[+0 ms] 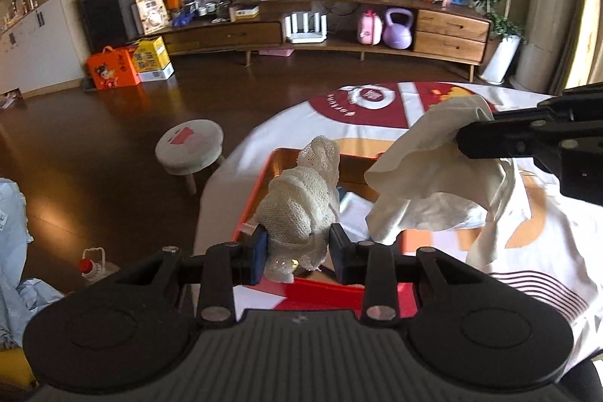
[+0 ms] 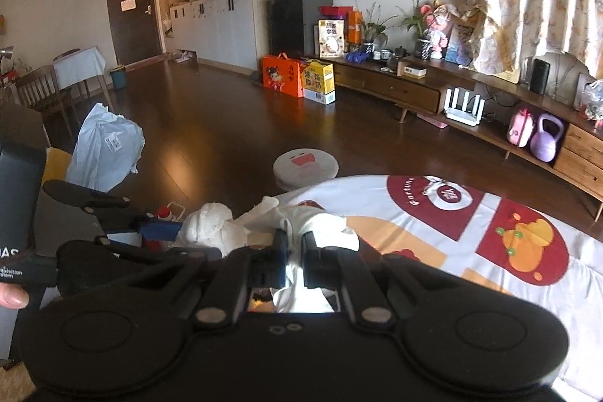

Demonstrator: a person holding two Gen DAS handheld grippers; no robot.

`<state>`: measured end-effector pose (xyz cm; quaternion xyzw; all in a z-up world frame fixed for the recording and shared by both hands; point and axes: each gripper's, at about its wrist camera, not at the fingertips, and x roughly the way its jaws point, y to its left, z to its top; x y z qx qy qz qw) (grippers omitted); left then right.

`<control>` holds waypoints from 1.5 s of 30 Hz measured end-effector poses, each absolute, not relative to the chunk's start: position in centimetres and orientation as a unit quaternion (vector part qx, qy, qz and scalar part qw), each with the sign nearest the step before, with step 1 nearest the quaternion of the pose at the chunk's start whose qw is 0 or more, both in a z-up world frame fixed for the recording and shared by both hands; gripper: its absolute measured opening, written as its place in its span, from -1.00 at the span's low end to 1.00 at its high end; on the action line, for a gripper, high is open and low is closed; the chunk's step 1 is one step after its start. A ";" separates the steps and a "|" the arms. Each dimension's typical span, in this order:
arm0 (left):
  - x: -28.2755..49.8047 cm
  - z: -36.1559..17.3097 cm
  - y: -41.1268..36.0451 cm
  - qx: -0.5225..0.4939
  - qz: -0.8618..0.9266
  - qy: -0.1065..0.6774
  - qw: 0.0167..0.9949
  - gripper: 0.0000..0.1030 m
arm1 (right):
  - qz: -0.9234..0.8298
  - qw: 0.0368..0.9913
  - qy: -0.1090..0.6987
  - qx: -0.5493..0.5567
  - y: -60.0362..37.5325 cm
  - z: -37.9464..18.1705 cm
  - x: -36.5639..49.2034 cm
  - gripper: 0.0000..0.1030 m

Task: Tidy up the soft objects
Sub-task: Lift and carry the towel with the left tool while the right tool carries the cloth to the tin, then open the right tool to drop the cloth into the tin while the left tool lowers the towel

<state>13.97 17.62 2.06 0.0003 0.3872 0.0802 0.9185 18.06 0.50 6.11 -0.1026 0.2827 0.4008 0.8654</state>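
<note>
My left gripper [image 1: 298,247] is shut on a white mesh bundle [image 1: 299,202], which stands up between its blue pads above a red open box [image 1: 320,291] on the table. My right gripper [image 2: 295,245] is shut on a thin cream cloth [image 2: 320,223]. In the left wrist view that cloth [image 1: 433,183] hangs in folds from the right gripper's fingers [image 1: 501,138], to the right of the bundle and over the box's right side. The right wrist view shows the mesh bundle [image 2: 211,226] just left of the cloth, with the left gripper's blue pad [image 2: 160,230] beside it.
A table with a white, red and orange printed cover [image 1: 377,112] lies under both grippers. A small round stool [image 1: 189,147] stands on the dark wooden floor past the table's left edge. A low wooden sideboard [image 1: 339,25] runs along the far wall. A pale blue bag [image 2: 107,147] sits at left.
</note>
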 end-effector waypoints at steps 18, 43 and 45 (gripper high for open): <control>20.0 -4.8 23.0 -0.042 0.106 0.436 0.893 -0.35 | 0.378 0.854 0.337 -0.118 6.1 0.1 24.3 -0.87; 23.5 -7.3 23.0 -0.010 0.097 0.430 0.898 -0.35 | 0.357 0.837 0.391 -0.136 8.2 -7.0 28.0 -0.66; 23.2 -7.3 23.0 -0.009 0.098 0.430 0.898 -0.33 | 0.357 0.837 0.393 -0.135 8.0 -6.9 27.9 -0.60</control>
